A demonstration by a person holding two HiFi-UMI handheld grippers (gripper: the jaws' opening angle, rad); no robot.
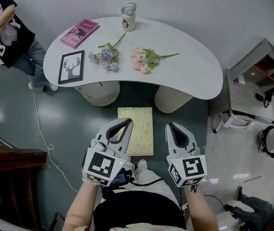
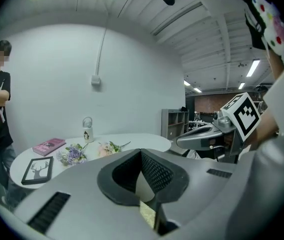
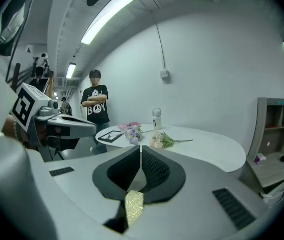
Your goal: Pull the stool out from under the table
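The stool point(image 1: 136, 131), with a pale yellow patterned rectangular seat, stands on the floor just in front of the white curved table point(image 1: 194, 76), between the table's two round legs point(image 1: 98, 93). My left gripper point(image 1: 128, 121) hangs over the stool's left edge with its jaws shut and empty. To the right of the seat, my right gripper point(image 1: 171, 126) is held, also shut and empty. In the left gripper view the shut gripper point(image 2: 142, 152) shows a sliver of the stool point(image 2: 146, 215) below it. The right gripper view shows the same: gripper point(image 3: 141, 147) shut, stool point(image 3: 134, 207) beneath.
On the table lie a pink book point(image 1: 80, 32), a framed deer picture point(image 1: 71, 67), two flower bunches point(image 1: 105, 57) and a white bottle point(image 1: 128, 17). A person point(image 1: 9, 32) stands at the far left. A shelf unit point(image 1: 267, 71) is at right, dark wooden furniture point(image 1: 9, 177) at lower left.
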